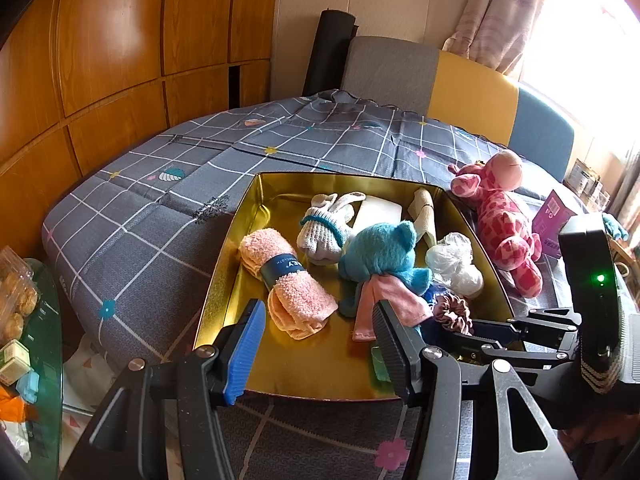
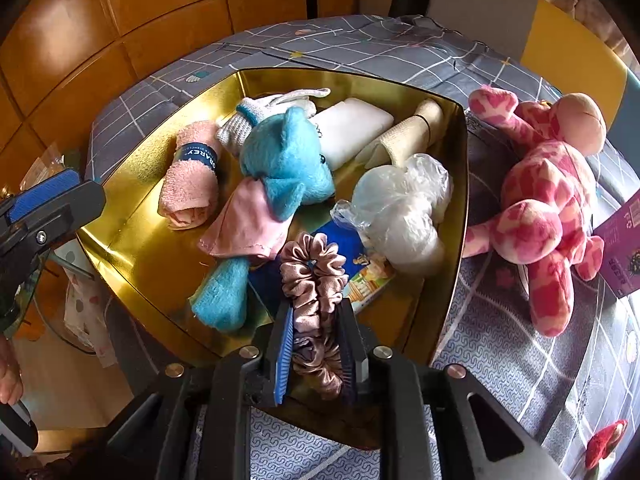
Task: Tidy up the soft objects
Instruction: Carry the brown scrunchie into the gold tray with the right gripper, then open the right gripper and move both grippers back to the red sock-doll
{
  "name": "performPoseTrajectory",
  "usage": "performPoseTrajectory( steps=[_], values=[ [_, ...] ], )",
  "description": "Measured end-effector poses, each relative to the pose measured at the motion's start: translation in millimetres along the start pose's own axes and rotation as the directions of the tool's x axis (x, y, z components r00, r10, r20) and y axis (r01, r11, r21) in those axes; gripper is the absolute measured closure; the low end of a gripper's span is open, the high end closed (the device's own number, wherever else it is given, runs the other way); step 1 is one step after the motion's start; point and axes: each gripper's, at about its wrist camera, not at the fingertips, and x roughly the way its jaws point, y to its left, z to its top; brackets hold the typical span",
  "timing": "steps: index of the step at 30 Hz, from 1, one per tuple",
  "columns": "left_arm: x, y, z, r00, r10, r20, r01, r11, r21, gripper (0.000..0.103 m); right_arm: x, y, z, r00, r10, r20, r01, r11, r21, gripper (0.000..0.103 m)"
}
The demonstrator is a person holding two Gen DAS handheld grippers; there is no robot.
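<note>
My right gripper (image 2: 316, 306) is shut on a dusty-pink satin scrunchie (image 2: 310, 264), held low over the near right part of an open gold tin (image 2: 456, 200). In the left wrist view the right gripper (image 1: 474, 326) reaches in from the right with the scrunchie (image 1: 452, 312) at its tips. In the tin (image 1: 224, 280) lie a pink towel roll (image 1: 288, 280), a blue plush (image 1: 380, 252), rolled white socks (image 1: 324, 228) and a plastic-wrapped white bundle (image 1: 456, 264). My left gripper (image 1: 320, 350) stands open over the tin's near edge, holding nothing.
A pink giraffe plush (image 2: 552, 200) lies on the grey checked bedspread (image 1: 160, 220) right of the tin, beside a purple box (image 2: 624, 248). A glass side table (image 1: 44, 340) with food packs stands at the left. Wooden wall panels (image 1: 120, 40) and cushions (image 1: 472, 88) lie behind.
</note>
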Motion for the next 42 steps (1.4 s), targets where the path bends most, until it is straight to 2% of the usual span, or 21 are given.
performPoseTrajectory(
  steps=[5, 7, 10, 16, 24, 29, 33, 37, 40, 42],
  values=[
    [-1, -1, 0, 1.0, -0.001, -0.001, 0.001, 1.0, 0.0, 0.046, 0, -4, -2, 1.0, 0.006, 0.003, -0.006, 0.999, 0.044, 0.073],
    [-1, -1, 0, 1.0, -0.002, 0.0, 0.002, 1.0, -0.004, 0.041, -2, -7, -4, 1.0, 0.014, 0.007, -0.014, 0.997, 0.07, 0.069],
    [-4, -5, 0, 1.0, -0.005, 0.007, 0.005, 1.0, 0.004, 0.04, -11, -13, -6, 0.999, 0.017, 0.046, -0.021, 0.995, 0.102, 0.064],
    [-8, -15, 0, 1.0, -0.023, 0.013, 0.023, 0.999, 0.03, 0.04, -43, -38, -17, 0.991, 0.026, 0.132, -0.05, 0.982, 0.18, 0.063],
    [-12, -58, 11, 0.995, -0.101, 0.015, 0.098, 0.987, 0.13, 0.038, -75, -94, -59, 0.989, -0.048, 0.141, 0.001, 0.949, 0.316, 0.063],
    [-11, -106, 18, 0.984, -0.178, -0.006, 0.174, 0.957, 0.23, 0.038, -97, -143, -96, 0.985, -0.124, 0.117, 0.065, 0.905, 0.42, 0.063],
    [-9, -155, 18, 0.966, -0.252, -0.051, 0.255, 0.911, 0.323, 0.036, -119, -186, -133, 0.975, -0.199, 0.094, 0.123, 0.845, 0.521, 0.063],
    [-4, -207, 14, 0.944, -0.313, -0.104, 0.328, 0.854, 0.404, 0.035, -147, -232, -176, 0.958, -0.28, 0.067, 0.177, 0.754, 0.633, 0.063],
    [3, -245, 7, 0.925, -0.349, -0.153, 0.379, 0.809, 0.448, 0.035, -165, -268, -204, 0.94, -0.342, 0.017, 0.227, 0.659, 0.717, 0.063],
    [8, -273, 3, 0.91, -0.37, -0.185, 0.412, 0.774, 0.48, 0.035, -179, -294, -225, 0.919, -0.392, -0.03, 0.264, 0.557, 0.787, 0.062]
  ],
)
